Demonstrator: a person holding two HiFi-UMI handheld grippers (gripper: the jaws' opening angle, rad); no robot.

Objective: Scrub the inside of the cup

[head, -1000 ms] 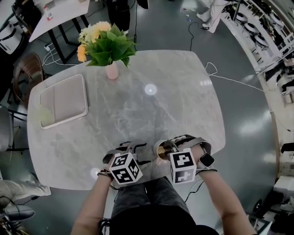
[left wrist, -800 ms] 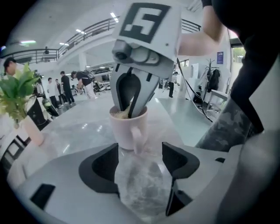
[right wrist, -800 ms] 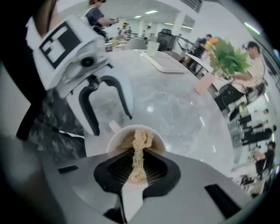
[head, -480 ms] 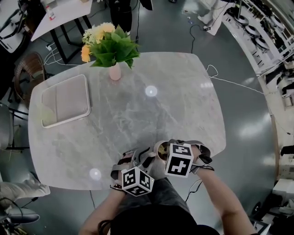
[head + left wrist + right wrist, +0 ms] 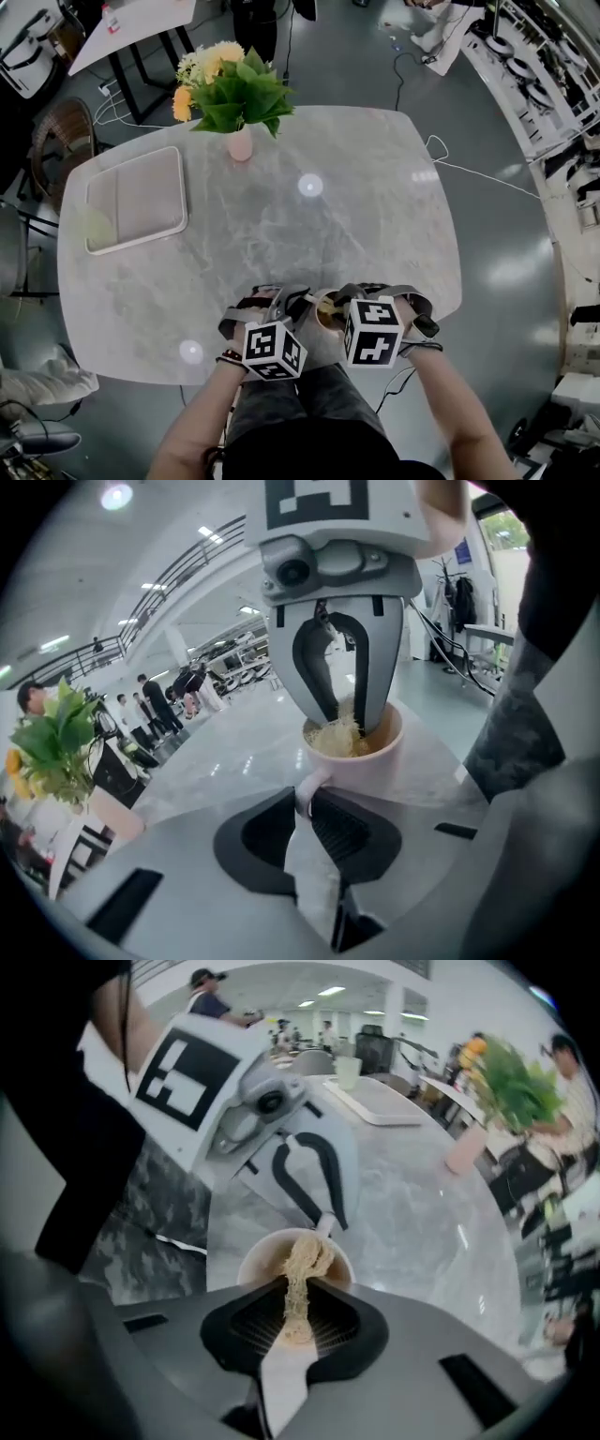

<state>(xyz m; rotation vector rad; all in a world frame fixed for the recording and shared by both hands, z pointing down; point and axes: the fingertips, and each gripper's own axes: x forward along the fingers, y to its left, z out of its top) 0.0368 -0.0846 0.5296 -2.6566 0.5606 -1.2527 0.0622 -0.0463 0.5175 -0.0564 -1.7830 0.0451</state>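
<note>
A pale pink cup (image 5: 326, 309) stands near the table's front edge, between my two grippers. In the left gripper view the cup (image 5: 375, 754) is right ahead, and its handle (image 5: 304, 791) sits between the closing jaws of my left gripper (image 5: 306, 804), whose pads touch it. My right gripper (image 5: 298, 1290) is shut on a straw-coloured fibre scrubber (image 5: 302, 1258) that hangs down into the cup (image 5: 255, 1258). From the left side, the right gripper's fingers (image 5: 315, 672) reach into the cup over the scrubber (image 5: 337, 738). The cup's bottom is hidden.
A marble table (image 5: 281, 225) carries a pink vase of flowers (image 5: 236, 94) at the back and a white tray (image 5: 136, 199) at the left. The table's front edge and the person's legs lie just below the grippers. People and other tables stand further off.
My left gripper has come in from the left to the cup, and its jaws have narrowed around the handle. The right gripper has stayed over the cup.
</note>
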